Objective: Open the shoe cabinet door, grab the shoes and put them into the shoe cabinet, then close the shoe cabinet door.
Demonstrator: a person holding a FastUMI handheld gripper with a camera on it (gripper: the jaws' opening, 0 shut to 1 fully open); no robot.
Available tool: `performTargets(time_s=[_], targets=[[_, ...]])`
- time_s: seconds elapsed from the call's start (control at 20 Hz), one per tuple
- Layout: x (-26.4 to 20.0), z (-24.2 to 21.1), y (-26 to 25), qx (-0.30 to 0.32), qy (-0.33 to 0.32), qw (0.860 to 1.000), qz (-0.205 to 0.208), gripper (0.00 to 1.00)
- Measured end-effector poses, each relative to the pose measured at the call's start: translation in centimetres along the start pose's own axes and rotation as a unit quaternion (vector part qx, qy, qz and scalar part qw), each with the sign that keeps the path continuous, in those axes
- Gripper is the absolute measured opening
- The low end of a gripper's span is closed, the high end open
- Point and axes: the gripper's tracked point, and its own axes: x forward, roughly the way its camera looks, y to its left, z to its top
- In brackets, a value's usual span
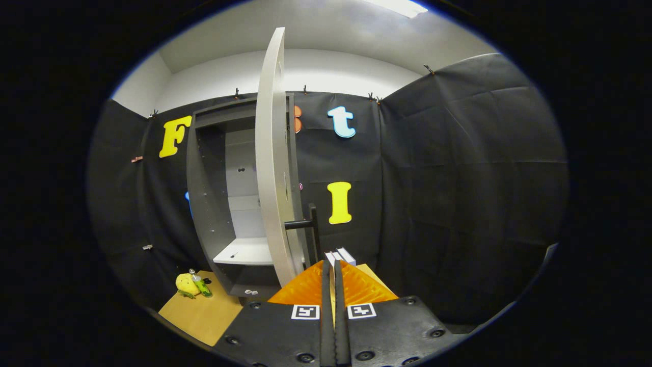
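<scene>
Pressed together and gripping nothing, the hand-held gripper (334,262) is facing the stiff, light-swinging cabinet door (270,168), its handle (305,224) at eleven o'clock offering the best hold.

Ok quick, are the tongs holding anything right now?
Tongs: closed, with nothing gripped; they point just right of the open pale wooden cabinet door, close to its dark bar handle.

One shoe cabinet (214,204), one open door (272,168), one handle (305,224), two fingers (326,306) closed together
</scene>
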Motion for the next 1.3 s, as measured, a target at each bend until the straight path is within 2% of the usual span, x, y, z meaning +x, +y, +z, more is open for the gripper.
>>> performTargets(time_s=[0.2,0.3,0.55,0.7,0.75,0.85,1.0,1.3], targets=[[-2.0,0.7,0.0,0.01,-0.009,1.0,-0.005,0.14],[-3.4,1.5,1.1,0.028,-0.024,0.999,0.017,0.21],[-6.3,2.0,6.2,0.027,-0.048,0.993,0.102,0.65],[-7.6,0.6,10.4,0.031,-0.034,0.986,0.163,0.9],[-7.7,-0.3,11.5,0.028,-0.022,0.984,0.172,0.98],[-6.9,-2.7,12.5,0.018,0.001,0.986,0.165,0.99],[-6.4,-9.3,14.6,0.004,0.078,0.985,0.151,0.99],[-7.3,-22.7,17.3,-0.036,0.216,0.965,0.146,0.98]])
